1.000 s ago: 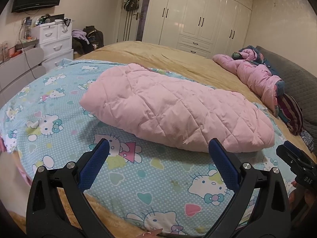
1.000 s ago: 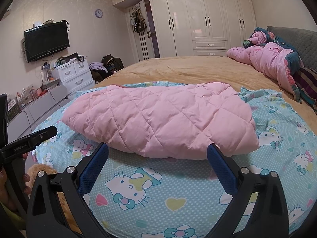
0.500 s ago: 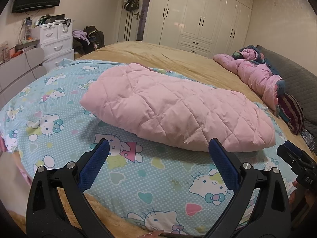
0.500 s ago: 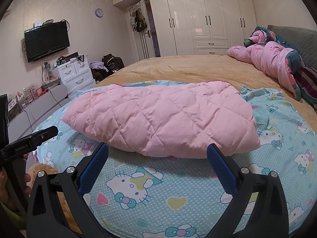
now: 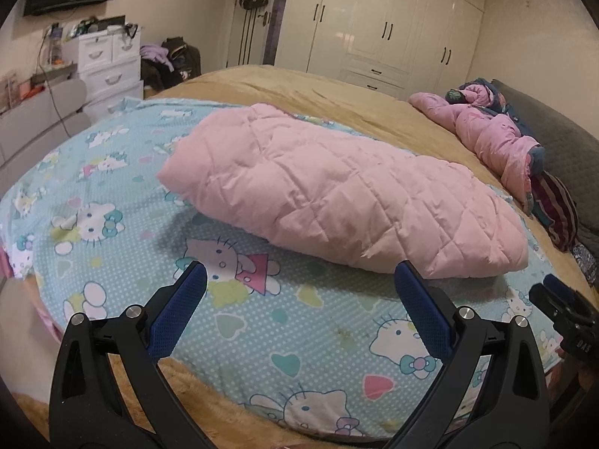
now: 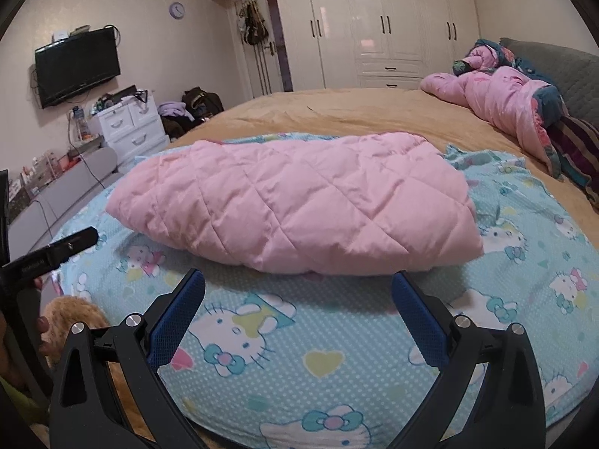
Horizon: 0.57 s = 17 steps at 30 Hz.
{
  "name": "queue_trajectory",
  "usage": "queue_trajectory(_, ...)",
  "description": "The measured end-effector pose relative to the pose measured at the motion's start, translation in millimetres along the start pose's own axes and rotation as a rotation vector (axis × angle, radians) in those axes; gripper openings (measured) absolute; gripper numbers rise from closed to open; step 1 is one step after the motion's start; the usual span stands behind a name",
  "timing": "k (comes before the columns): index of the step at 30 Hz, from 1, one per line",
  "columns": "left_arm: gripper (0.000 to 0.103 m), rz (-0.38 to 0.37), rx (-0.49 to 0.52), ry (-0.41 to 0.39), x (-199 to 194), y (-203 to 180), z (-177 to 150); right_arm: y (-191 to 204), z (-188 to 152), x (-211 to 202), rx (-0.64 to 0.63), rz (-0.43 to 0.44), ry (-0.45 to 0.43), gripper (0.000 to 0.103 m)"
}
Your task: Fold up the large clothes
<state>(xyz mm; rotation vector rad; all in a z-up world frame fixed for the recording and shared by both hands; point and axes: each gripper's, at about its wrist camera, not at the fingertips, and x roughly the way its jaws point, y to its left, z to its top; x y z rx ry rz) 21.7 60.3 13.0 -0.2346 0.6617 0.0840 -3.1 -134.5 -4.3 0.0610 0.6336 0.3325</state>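
A pink quilted padded garment (image 5: 337,194) (image 6: 299,205) lies folded into a long bundle on a light blue cartoon-cat sheet (image 5: 239,321) (image 6: 318,355) spread over the bed. My left gripper (image 5: 299,273) stands open above the sheet, just short of the bundle's near edge, with nothing between its blue pads. My right gripper (image 6: 297,280) is open too, facing the bundle's near edge from the other end, holding nothing. Each view catches the other gripper at its edge: the right one (image 5: 565,310) and the left one (image 6: 52,252).
A tan bedspread (image 5: 337,101) covers the rest of the bed. A second pink padded garment (image 6: 498,101) and dark striped cloth lie by the grey headboard (image 6: 554,63). White drawers (image 6: 131,123), a wall TV (image 6: 76,65) and wardrobes (image 6: 374,22) stand around the bed.
Both grippers have shifted very slightly; the bundle sits a touch lower and closer in both views. Nothing was taken hold of or let go.
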Motion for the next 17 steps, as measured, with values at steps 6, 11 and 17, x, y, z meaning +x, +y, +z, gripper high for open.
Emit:
queue_trajectory(6,0.094,0.023,-0.016,-0.002,0.9,23.1,2.0,-37.8,-18.7,-10.6,0.119,-0.109,0.03,0.099)
queue_trajectory(11,0.094,0.118,-0.145,0.007,17.9,100.0,45.0,-152.4,-62.3,-37.3,0.464,-0.351,0.084,0.099)
queue_trajectory(17,0.094,0.495,-0.258,-0.044,66.2,246.3,117.5,-316.2,-184.1,-166.2,0.842,-1.071,0.061,0.099)
